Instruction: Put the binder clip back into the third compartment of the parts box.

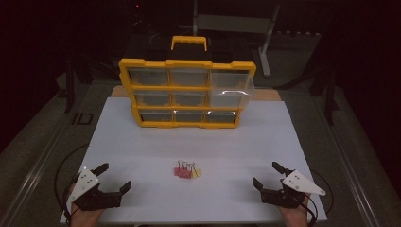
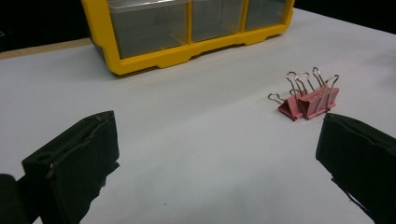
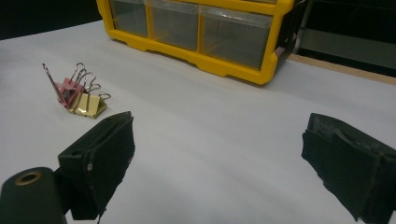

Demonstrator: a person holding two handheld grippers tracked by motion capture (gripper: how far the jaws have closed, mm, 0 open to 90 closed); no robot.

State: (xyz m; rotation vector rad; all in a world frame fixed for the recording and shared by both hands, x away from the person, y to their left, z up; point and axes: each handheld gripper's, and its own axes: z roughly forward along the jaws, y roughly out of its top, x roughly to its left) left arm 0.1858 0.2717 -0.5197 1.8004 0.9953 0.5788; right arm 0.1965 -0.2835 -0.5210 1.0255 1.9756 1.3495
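Clips [image 1: 187, 170] lying in small cluster mid-table [image 1: 142, 142], between both claws, well apart from each. Pink ones bunched together, yellow one touching at right end. Left claw [image 1: 113, 177] resting at near left corner, jaws gaping wide, gripping nothing; clips sitting ahead, off toward its right jaw. Right claw [image 1: 267, 175] resting at near right corner, jaws likewise spread, empty; clips lying beyond its left jaw. Organizer [image 1: 187, 92] standing upright at far edge.

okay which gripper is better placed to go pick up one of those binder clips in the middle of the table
Roughly even, slight edge to the left. Both the left gripper and the right gripper rest open near the table's front edge, with the binder clips between them, a little nearer the left one by the high view.
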